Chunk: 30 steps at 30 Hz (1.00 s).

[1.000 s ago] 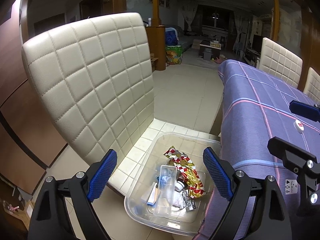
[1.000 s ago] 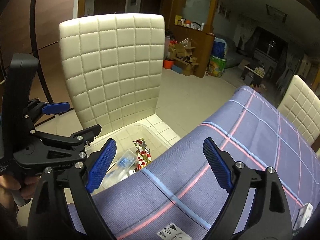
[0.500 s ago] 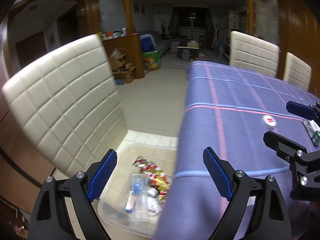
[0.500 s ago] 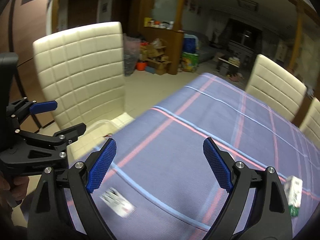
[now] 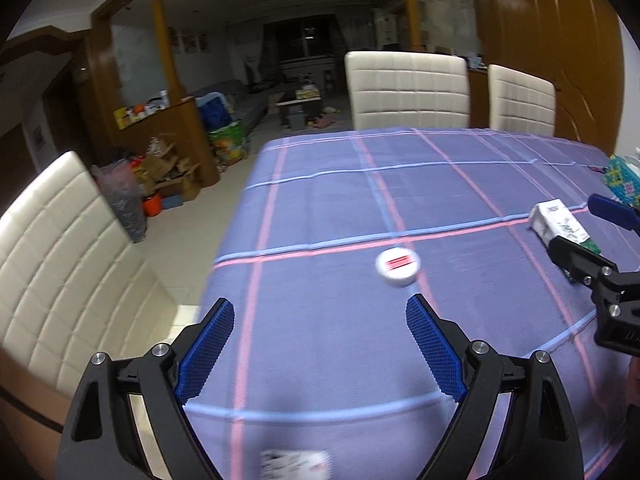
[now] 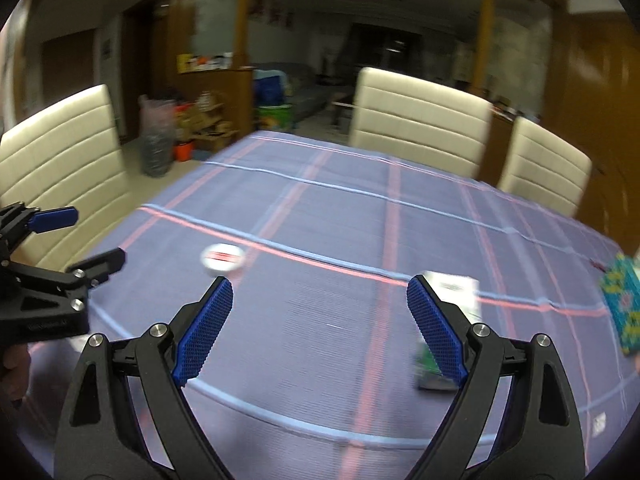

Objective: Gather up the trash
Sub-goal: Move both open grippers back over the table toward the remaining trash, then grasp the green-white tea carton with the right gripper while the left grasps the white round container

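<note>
Over the table (image 5: 320, 360), both grippers empty, fingers spread wide.
Left gripper (image 5: 320, 344) and right gripper (image 6: 320, 328) hang above the purple plaid cloth, holding nothing. Round white cap (image 5: 398, 266) lies mid-table nearer the left edge; white-green carton (image 6: 452, 308) lies flat toward the right edge, partly behind the right gripper's right finger.

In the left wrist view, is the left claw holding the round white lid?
No. The left claw is open and empty; the round white lid lies on the tablecloth beyond its tips.
</note>
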Each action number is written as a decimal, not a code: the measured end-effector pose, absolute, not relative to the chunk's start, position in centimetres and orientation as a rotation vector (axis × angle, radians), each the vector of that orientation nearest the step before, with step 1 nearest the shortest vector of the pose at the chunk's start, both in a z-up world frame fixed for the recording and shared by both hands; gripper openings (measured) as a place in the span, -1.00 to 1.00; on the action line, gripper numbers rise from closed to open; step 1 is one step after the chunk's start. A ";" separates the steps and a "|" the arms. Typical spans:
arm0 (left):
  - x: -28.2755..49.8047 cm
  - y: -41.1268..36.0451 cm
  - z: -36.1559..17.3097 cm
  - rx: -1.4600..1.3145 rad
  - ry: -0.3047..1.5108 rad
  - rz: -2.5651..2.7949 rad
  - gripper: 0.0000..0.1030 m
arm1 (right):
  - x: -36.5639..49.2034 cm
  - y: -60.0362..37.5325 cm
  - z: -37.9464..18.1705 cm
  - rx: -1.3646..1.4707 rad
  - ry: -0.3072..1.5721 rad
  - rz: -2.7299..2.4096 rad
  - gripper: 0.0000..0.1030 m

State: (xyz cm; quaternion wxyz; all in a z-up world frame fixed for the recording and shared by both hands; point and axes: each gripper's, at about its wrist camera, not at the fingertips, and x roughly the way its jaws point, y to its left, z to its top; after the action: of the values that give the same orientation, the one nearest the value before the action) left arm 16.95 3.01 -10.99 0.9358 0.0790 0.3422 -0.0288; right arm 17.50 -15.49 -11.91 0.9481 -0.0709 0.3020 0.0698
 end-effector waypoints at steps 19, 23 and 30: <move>23.4 -2.7 -14.9 0.196 0.837 -0.113 0.66 | 21.5 -25.4 -17.1 -0.003 0.792 0.022 0.44; 24.3 -2.4 -15.4 0.195 0.847 -0.113 0.66 | 22.8 -25.4 -17.6 0.021 0.827 0.038 0.34; 26.2 -1.7 -16.8 0.153 0.901 -0.107 0.66 | 24.5 -24.3 -17.8 0.014 0.850 0.061 0.01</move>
State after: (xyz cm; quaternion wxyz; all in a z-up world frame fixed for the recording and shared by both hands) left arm 26.20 -1.66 -16.76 0.8960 0.0738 0.4349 -0.0519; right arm 24.50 -24.32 -17.79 0.9105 0.0069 0.4124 0.0294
